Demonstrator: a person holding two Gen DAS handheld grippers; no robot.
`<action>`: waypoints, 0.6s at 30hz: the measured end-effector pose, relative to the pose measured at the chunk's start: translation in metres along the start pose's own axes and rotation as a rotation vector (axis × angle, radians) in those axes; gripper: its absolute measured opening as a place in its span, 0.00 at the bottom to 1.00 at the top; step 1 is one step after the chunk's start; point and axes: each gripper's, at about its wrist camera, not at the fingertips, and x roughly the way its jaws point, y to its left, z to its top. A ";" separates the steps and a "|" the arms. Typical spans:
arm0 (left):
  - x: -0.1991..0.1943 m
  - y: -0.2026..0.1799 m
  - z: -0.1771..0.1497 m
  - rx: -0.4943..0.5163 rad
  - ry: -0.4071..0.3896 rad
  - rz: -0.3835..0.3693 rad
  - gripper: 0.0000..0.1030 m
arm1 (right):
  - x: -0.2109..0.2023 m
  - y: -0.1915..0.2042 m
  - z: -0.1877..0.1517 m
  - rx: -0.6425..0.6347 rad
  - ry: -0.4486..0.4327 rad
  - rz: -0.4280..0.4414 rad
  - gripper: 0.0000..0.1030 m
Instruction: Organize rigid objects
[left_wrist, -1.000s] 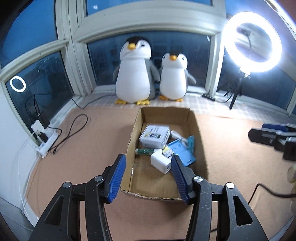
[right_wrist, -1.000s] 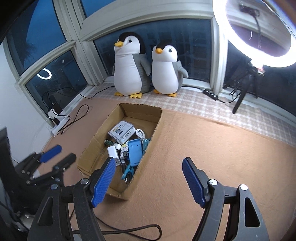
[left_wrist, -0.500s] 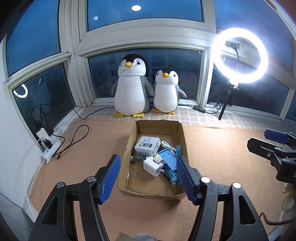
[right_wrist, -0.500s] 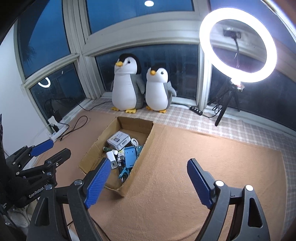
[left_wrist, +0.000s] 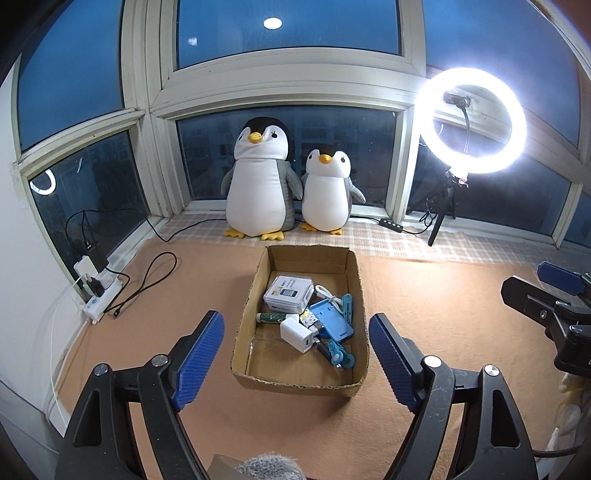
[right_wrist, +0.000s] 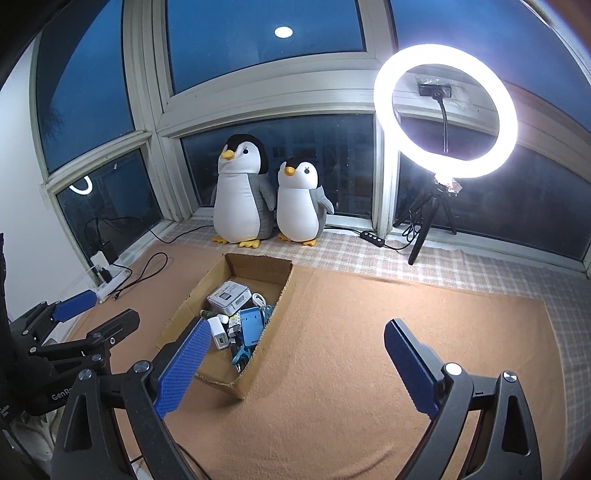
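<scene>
Left wrist view: the left gripper (left_wrist: 295, 363), jaws just opening and empty, hovers before a box (left_wrist: 242, 328) of small items on a tan mat (left_wrist: 443, 317). Two penguins (left_wrist: 258, 188) sit by dark windows.

Right wrist view: the right gripper (right_wrist: 291, 363), also just opening and empty, hangs over the mat (right_wrist: 369, 369); the box (right_wrist: 258, 365) lies left, a ring light (right_wrist: 445, 110) right.

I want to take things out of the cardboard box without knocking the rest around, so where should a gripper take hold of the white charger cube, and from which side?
Grip the white charger cube across its two flat side faces, coming down from above. It sits on top of the clutter in the cardboard box, whose walls likely block a level approach.
</scene>
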 end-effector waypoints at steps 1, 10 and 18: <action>0.000 0.000 0.000 0.001 0.000 -0.001 0.82 | 0.000 0.000 0.000 -0.001 0.001 0.001 0.90; 0.001 0.000 0.002 0.001 0.003 -0.009 0.82 | -0.001 -0.002 -0.001 -0.003 0.000 -0.004 0.90; 0.002 0.000 0.002 -0.003 0.008 -0.012 0.82 | 0.003 -0.004 -0.002 -0.002 0.011 -0.001 0.90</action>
